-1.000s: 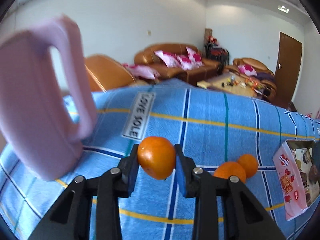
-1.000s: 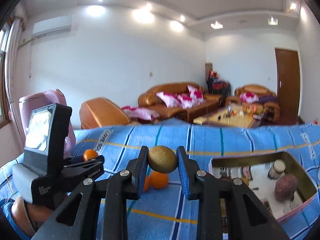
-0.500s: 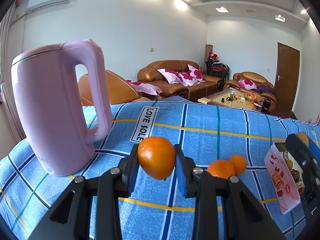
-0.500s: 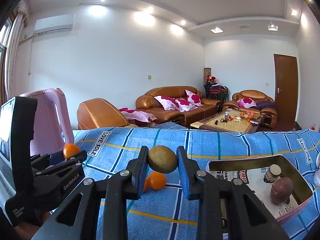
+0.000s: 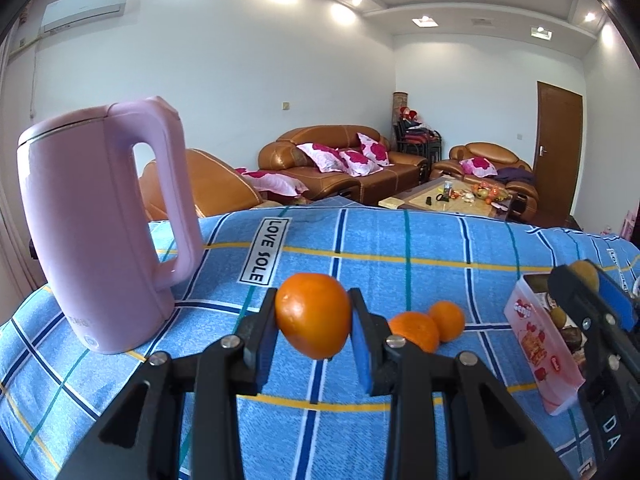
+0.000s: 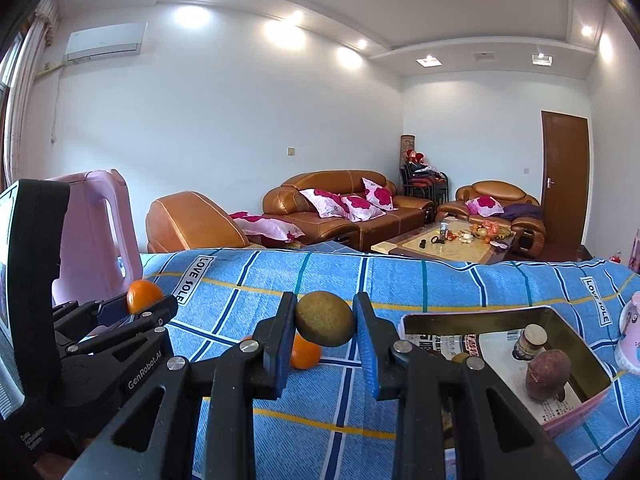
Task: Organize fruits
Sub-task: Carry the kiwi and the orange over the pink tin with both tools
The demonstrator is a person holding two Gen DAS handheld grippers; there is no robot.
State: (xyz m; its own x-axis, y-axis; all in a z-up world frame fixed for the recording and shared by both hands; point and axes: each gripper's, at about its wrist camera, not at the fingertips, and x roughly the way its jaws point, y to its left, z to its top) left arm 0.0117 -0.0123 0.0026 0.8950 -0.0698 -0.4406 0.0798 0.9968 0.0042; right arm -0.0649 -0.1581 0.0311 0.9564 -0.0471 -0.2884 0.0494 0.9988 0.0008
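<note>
Pink plastic marks the far left: a kettle [image 5: 96,224] stands upright on the blue checked cloth [image 5: 360,248] that covers the bench. Right of it, the left gripper [image 5: 313,316] has its jaws closed on an orange [image 5: 313,316], lifted clear of the cloth, probably so it can be carried to join the others. Two more oranges [image 5: 426,326] lie touching each other on the cloth just to the right, which looks like the start of a group sorted by kind. Further right, the right gripper [image 6: 325,324] holds a brown-green kiwi-like fruit [image 6: 325,324] firmly between its jaws, above the cloth and just left of the pink box [image 6: 576,412], a likely place for it.

The left wrist view shows both loose oranges and the whole kettle, but only the box's printed side. The right wrist view looks into the box, where a small jar [image 6: 530,340] and a dark reddish-brown fruit [image 6: 548,374] sit on printed paper, and hides most of the oranges behind its own jaws.
</note>
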